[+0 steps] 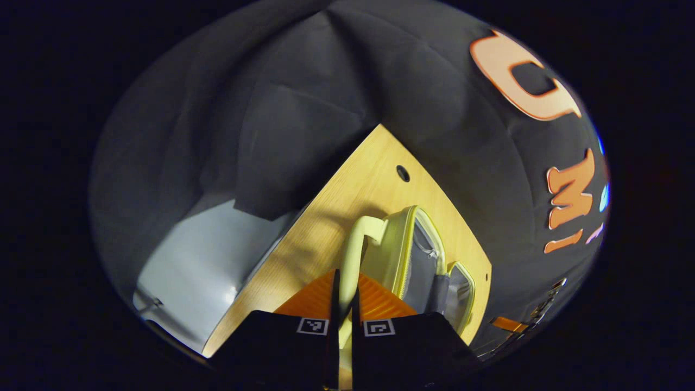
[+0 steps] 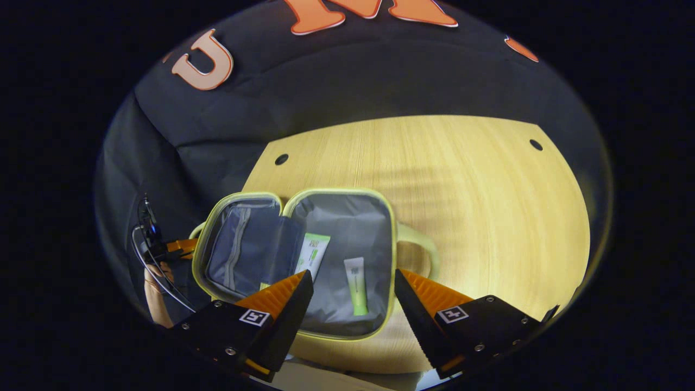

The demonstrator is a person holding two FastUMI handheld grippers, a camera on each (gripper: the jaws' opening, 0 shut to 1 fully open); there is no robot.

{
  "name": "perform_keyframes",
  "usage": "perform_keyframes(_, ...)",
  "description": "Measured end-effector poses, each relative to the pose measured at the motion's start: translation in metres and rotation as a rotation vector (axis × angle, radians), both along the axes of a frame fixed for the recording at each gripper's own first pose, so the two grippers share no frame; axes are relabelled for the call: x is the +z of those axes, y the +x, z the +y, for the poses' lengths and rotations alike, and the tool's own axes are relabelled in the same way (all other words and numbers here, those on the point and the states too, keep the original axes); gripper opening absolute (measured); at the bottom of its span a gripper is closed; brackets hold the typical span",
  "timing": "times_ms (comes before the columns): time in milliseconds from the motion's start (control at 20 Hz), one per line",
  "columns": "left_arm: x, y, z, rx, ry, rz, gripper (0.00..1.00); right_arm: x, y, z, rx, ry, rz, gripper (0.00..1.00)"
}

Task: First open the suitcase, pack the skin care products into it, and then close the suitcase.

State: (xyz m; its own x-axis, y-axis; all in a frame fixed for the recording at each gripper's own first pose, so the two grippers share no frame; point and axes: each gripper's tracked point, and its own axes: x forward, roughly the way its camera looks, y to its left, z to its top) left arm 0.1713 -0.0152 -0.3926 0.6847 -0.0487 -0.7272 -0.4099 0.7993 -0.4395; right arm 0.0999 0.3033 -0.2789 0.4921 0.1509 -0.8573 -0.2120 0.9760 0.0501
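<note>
A light wooden table (image 2: 461, 179) with small dark round holes (image 2: 281, 159) near its corners stands before the draped black cloth wall (image 2: 353, 81) — and beside the table's edge lies pale grey floor (image 1: 190, 271).

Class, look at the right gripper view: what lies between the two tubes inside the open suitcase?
Only bare grey lining separates the white-and-green tube from the smaller tube in the suitcase; they lie apart.

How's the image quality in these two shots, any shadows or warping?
Left gripper view: fisheye bends the table edge; the case handle casts a soft shadow. Right gripper view: sharp and evenly lit, faint shadow bands on the wood, tubes readable inside the open case.
</note>
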Motion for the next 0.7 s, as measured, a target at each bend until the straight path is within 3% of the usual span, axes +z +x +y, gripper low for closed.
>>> perform_keyframes(200,0.078,0.001,-0.047,-0.05,0.151,-0.046,0.09,0.032,0.017,-0.028,0.04,-0.006,-0.108,0.96)
perform_keyframes(400,0.139,0.001,-0.123,-0.131,0.302,-0.092,0.09,0.063,0.033,-0.064,0.086,-0.037,-0.224,0.96)
perform_keyframes(700,0.178,0.005,-0.256,-0.272,0.397,-0.127,0.09,0.122,0.045,-0.126,0.102,-0.071,-0.399,0.96)
